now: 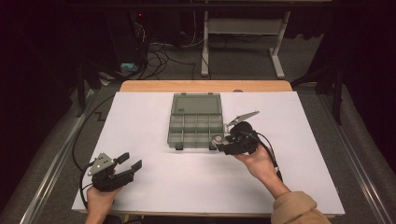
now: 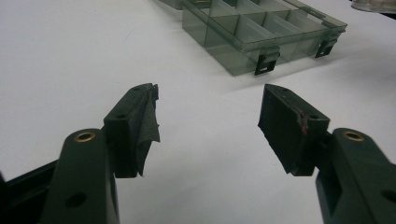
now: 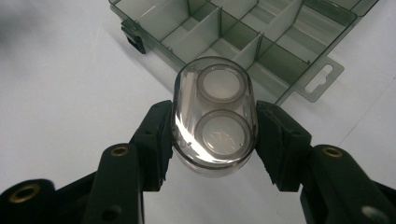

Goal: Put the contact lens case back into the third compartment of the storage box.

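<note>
The clear oval case (image 3: pixel 214 116) sits between the two black jaws of the right gripper (image 3: pixel 214 135), and the jaws pinch it on its two long sides. It has two round white discs inside, one behind the other. Its long way runs straight out from the gripper, and its far end points at the open organizer box (image 3: pixel 243 32). In the high view the case (image 1: pixel 217 140) is just off the box's (image 1: pixel 196 119) near right corner, a little right of the middle of the white table top (image 1: pixel 140 186). The box is see-through grey-green with many small compartments, its lid lies open flat toward the far edge, and two dark latches are on its near side. The left gripper (image 1: pixel 130 163) is well apart, near the table's near left corner. Its jaws are spread wide with nothing between them.
</note>
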Demonstrator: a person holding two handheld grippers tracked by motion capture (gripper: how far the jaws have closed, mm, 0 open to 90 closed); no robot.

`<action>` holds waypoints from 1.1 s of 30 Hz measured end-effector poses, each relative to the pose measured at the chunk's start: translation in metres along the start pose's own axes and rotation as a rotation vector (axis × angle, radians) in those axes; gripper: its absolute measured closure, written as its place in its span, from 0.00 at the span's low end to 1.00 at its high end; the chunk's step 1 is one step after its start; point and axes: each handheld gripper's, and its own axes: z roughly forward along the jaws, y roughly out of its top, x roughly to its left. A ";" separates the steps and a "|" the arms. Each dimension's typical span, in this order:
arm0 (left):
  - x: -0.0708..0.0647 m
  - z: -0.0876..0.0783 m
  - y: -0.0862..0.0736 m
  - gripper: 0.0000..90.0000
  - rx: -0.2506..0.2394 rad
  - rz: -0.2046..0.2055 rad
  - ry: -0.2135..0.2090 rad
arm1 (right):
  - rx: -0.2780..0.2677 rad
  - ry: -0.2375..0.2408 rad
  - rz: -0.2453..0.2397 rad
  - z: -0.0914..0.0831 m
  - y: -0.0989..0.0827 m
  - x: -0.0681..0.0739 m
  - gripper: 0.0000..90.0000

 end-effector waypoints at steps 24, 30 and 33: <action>0.000 0.000 0.000 0.41 0.002 -0.001 -0.002 | -0.020 -0.014 0.032 0.008 0.019 -0.011 0.55; 0.000 0.000 0.000 0.41 0.003 0.000 -0.004 | -0.020 -0.021 0.037 0.010 0.024 -0.013 0.55; 0.000 0.000 0.000 0.41 0.002 -0.001 -0.004 | -0.020 -0.025 0.042 0.011 0.027 -0.014 0.55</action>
